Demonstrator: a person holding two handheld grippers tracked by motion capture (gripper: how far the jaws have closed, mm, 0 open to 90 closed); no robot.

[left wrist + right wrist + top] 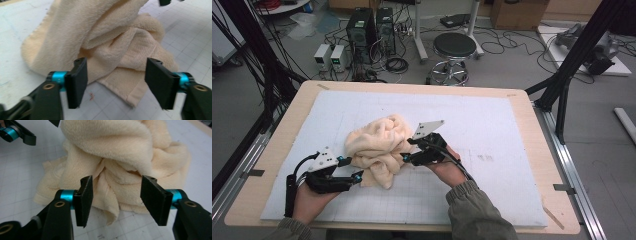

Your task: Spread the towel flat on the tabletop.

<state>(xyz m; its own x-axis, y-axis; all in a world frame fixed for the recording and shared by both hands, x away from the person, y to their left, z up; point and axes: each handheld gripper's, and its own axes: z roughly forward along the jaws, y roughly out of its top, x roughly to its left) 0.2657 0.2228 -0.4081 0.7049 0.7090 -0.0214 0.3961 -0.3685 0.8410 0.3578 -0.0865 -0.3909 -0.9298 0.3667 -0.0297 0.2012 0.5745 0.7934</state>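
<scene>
Standing apart with a clear gap between their pads, the jaws of the left gripper frame the near hem of the crumpled cream towel without pressing on it; in the left gripper view the lowest flap of cloth hangs down between the two black pads, at about 12 o'clock from the gap. The right gripper has its jaws parted as well, and in the right gripper view a twisted fold of the towel drops between them, close to the left pad; whether it brushes that pad cannot be told, and neither pad clamps the cloth.

From the high view, the left gripper sits at about 7 o'clock of the towel, its tips just at the cloth's lower edge, held by the person's left hand. The right gripper comes in from about 4 o'clock, tips against the towel's side, carried by the right hand with an olive sleeve behind it.

The towel lies bunched in a heap slightly left of the middle of the white gridded mat, which covers the wooden table. Beyond the table, at 12 o'clock, stand a black stool and computer towers on the floor.
</scene>
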